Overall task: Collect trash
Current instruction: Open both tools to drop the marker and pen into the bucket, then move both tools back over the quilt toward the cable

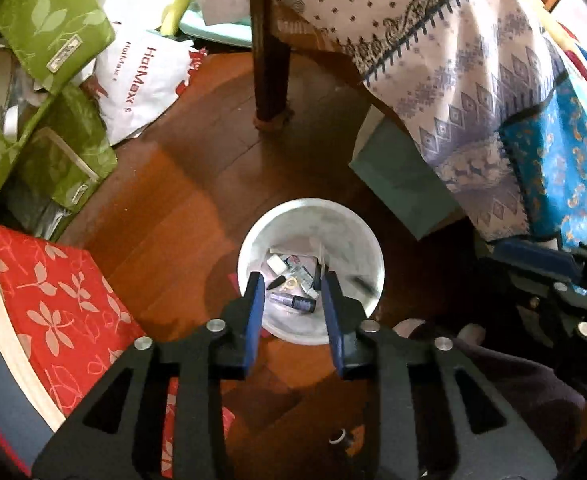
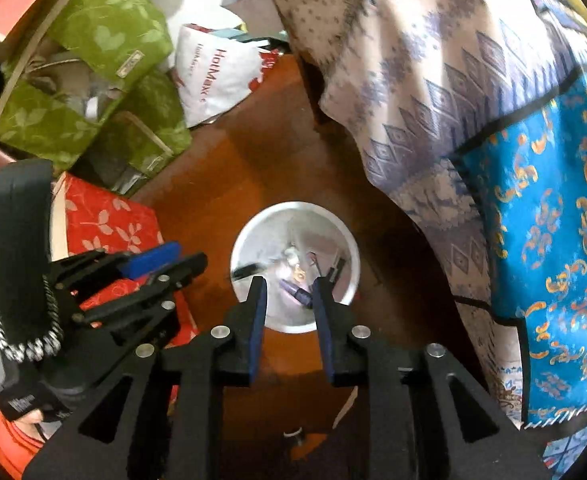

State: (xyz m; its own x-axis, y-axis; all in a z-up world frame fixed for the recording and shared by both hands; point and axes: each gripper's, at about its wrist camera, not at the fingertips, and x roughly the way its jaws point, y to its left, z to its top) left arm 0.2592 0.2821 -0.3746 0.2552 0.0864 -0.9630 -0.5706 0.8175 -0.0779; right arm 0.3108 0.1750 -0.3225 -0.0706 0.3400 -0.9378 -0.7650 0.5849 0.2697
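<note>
A white round bin (image 1: 253,248) stands on the wooden floor, also in the right wrist view (image 2: 245,240). It holds small trash: a purple tube (image 1: 293,302), a black pen and small packets. My left gripper (image 1: 291,284) hovers open and empty above the bin. My right gripper (image 2: 289,286) is also open and empty above it. The left gripper shows at the left in the right wrist view (image 2: 153,260). The right gripper shows at the right edge of the left wrist view (image 1: 573,292).
Green leaf-print boxes (image 1: 49,20) and a red leaf-print box (image 1: 53,296) crowd the left. A white HotMax bag (image 1: 145,80) lies behind. A dark table leg (image 1: 269,68) and hanging patterned cloth (image 1: 453,60) stand at the back right. A grey-green paper bag (image 1: 401,180) sits beside the bin.
</note>
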